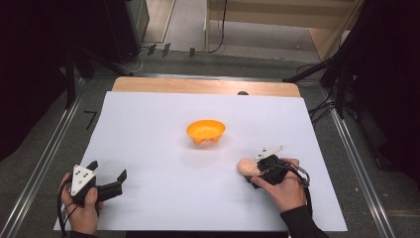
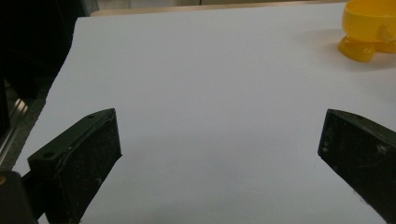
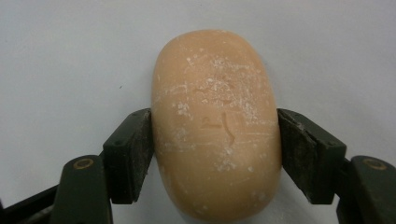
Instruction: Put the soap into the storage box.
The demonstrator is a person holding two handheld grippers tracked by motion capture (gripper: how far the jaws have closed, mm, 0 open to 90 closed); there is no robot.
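While my right fingers (image 3: 215, 154) pinch the soap (image 3: 215, 126) across its short axis near the tabletop's right edge, my left fingers (image 2: 219, 158) gape empty.

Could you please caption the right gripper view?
Right hand-held gripper clamps a peach soap bar above white paper.

L gripper (image 1: 108, 171): blk, grey tri plate | R gripper (image 1: 250, 171): blk, cable loop | sleeve (image 1: 302, 223): dark
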